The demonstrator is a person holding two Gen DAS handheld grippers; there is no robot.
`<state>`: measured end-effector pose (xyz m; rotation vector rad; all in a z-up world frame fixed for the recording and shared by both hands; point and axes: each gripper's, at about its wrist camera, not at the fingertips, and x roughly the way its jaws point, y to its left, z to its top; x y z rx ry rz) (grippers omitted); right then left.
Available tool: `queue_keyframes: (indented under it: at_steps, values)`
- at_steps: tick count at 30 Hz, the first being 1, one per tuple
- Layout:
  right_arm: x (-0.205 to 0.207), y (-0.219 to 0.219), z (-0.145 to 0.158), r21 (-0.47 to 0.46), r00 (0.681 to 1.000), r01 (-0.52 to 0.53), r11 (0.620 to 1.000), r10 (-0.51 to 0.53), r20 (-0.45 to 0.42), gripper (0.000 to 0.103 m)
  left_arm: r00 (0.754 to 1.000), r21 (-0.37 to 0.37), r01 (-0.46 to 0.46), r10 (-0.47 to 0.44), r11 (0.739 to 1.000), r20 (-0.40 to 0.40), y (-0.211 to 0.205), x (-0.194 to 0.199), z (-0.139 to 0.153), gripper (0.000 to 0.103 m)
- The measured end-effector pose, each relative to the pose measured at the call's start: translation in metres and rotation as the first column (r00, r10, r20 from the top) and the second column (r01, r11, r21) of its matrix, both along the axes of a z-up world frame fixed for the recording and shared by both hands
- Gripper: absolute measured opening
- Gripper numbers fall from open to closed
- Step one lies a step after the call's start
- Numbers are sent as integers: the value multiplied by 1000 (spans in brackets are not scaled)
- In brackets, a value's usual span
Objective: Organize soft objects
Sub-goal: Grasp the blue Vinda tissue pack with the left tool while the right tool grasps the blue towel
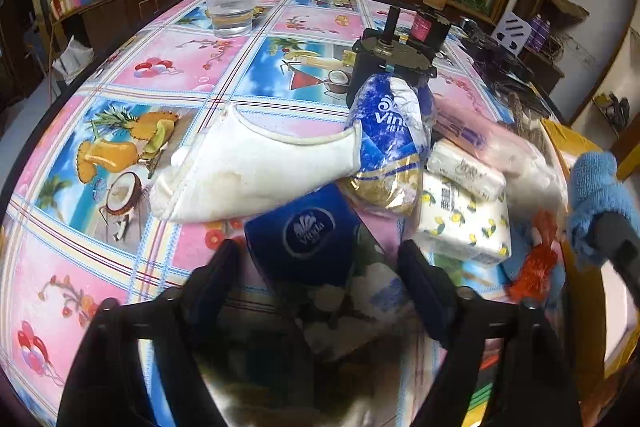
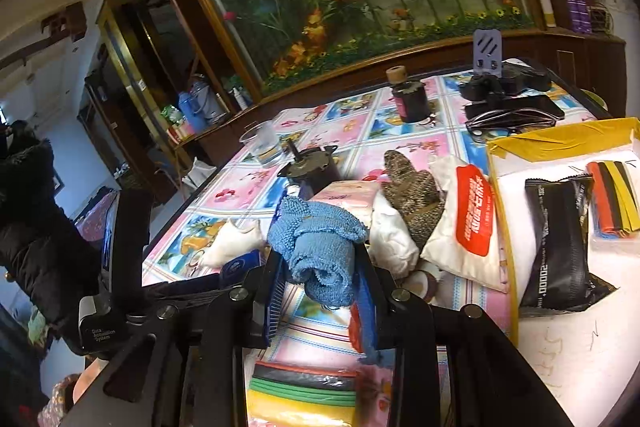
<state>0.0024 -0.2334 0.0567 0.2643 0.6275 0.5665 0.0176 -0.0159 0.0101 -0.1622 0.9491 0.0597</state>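
Right gripper (image 2: 320, 263): its fingers (image 2: 276, 291) are closed on a blue cloth (image 2: 320, 247), a loosely rolled terry piece with a looped, fuzzy surface. The roll sits between the two fingers and bulges out beyond their tips, held up above the bench (image 2: 352, 131). In the left wrist view the same blue cloth (image 1: 596, 195) appears at the right edge, raised over the yellow-rimmed box (image 1: 560, 135).

Left gripper (image 1: 324, 267): its fingers (image 1: 424, 283) stand apart and grip nothing. A dark blue tissue pack (image 1: 304, 231) lies on the bench just ahead of the tips, partly within the gap between them.

Beyond it, soft items lie in a touching heap: a white cloth mask (image 1: 256, 163), a blue-and-white tissue bag (image 1: 388, 139), and a lemon-print tissue pack (image 1: 464, 223). A clear cup (image 1: 232, 5) stands well apart at the far edge.
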Motion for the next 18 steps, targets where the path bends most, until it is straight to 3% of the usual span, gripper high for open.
queue_keyframes:
  at_steps: [4,10,11,14,15,16,17,18]
  values:
    - [-1,2,0,5,1000,-17,1000,17,-1,34,998,7,68,-68,998,1,11,-14,2,62]
    - [-6,14,1,-29,998,-54,998,55,14,34,998,-13,55,-55,998,-6,33,-22,2,63]
    - [-5,15,0,-36,998,-58,998,58,17,34,998,-8,55,-55,998,-5,33,-21,1,69]
    - [-6,15,1,-41,998,-59,997,60,21,34,998,38,52,-53,998,14,25,-21,-2,71]
    - [-6,15,1,-41,998,-57,998,58,22,35,998,54,53,-54,997,18,23,-21,-2,69]
    - [-6,15,1,-41,998,-57,998,58,22,34,998,55,57,-58,997,24,22,-22,-1,57]
    - [-7,14,1,-41,998,-56,998,57,22,34,998,46,61,-63,997,32,22,-24,0,53]
    - [-7,14,1,-42,998,-54,998,55,24,34,997,21,66,-66,998,37,24,-25,1,53]
